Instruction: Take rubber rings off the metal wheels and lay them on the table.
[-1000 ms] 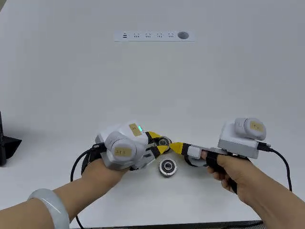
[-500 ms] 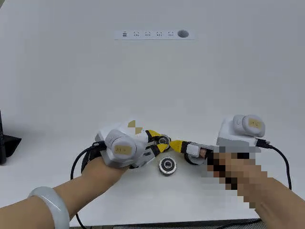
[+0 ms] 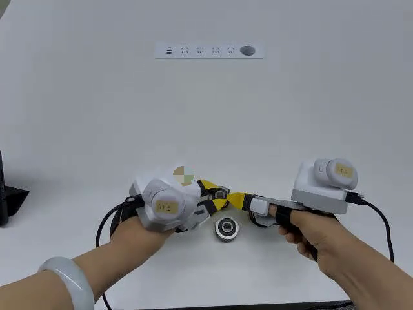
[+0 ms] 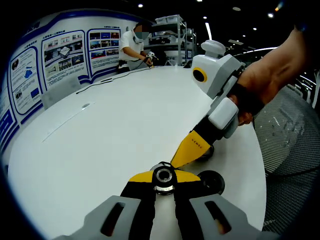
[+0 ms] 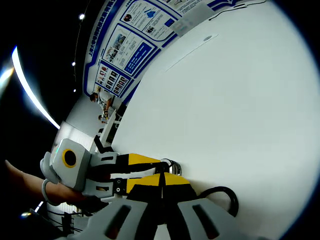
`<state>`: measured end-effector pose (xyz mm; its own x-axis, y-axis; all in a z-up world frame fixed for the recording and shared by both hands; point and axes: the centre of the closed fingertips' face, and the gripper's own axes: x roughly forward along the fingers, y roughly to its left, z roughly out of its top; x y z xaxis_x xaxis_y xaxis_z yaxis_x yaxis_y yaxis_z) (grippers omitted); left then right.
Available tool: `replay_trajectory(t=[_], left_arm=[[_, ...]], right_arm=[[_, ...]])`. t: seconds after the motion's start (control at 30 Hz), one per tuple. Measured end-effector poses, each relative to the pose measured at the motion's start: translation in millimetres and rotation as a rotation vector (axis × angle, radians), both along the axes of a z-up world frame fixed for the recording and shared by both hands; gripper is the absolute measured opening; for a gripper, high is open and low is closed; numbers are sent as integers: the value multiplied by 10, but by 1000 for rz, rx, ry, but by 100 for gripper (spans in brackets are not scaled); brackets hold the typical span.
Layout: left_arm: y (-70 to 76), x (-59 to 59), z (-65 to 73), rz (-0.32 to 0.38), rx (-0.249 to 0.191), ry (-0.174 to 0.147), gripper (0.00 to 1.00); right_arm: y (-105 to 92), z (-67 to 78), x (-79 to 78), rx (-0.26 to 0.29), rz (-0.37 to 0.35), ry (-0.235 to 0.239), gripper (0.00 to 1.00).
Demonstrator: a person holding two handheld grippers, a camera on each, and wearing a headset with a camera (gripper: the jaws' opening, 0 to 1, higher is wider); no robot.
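White table (image 3: 97, 116) spreads under me, with a power strip (image 3: 210, 50) lying toward its far side. My left gripper (image 4: 163, 181) is clamped on one metal wheel (image 5: 170, 163) over the near part of the table. My right gripper (image 5: 162, 179) has its jaws pressed together, tips touching that wheel's rim; I cannot tell whether rubber is pinched between them. I judge the wheel hard, slick and heavy for its size, best gripped across its flat faces. The rubber should be light and stretchy, best caught at its outer edge and peeled. I count two wheels, the second wheel (image 3: 226, 227) lying close by, and one loose ring (image 5: 222, 188) beside my right jaws.
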<state>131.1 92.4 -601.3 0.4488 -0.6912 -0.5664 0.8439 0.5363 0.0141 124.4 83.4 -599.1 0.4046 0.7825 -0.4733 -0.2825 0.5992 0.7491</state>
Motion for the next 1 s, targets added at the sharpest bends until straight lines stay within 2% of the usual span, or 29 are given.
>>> replay_trajectory(t=[1.0], left_arm=[[3,-1,-2,-7,0,-5,13]], right_arm=[[24,70,-30,18,17,-14,1]])
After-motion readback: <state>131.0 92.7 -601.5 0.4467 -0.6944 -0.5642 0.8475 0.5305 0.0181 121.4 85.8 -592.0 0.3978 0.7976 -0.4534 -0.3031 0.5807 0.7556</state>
